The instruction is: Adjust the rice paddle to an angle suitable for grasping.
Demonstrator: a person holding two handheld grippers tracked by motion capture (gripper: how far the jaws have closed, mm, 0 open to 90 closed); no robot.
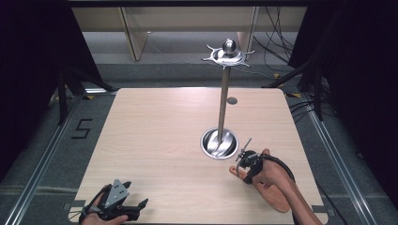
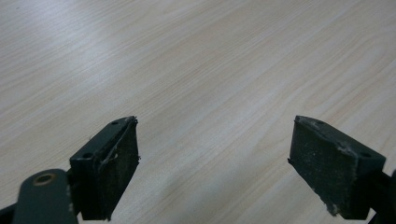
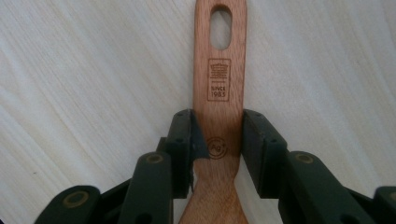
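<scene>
Right gripper [image 3: 217, 149] clamps a wooden spatula [image 3: 219, 93] on the table [image 1: 155, 140]; left gripper [image 2: 215, 163] rests, jaws apart.

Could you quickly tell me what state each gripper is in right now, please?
Left gripper: open, fingers wide apart over the bare table, holding nothing.
Right gripper: shut on the wooden spatula, gripping its handle.

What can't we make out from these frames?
- Wooden spatula: blade end cut off by the bottom edge in the right gripper view; in the high view the hand covers part of it.
- Left gripper: cut by the bottom edge in the high view.
- Stand top: hooks too small to count.
</scene>
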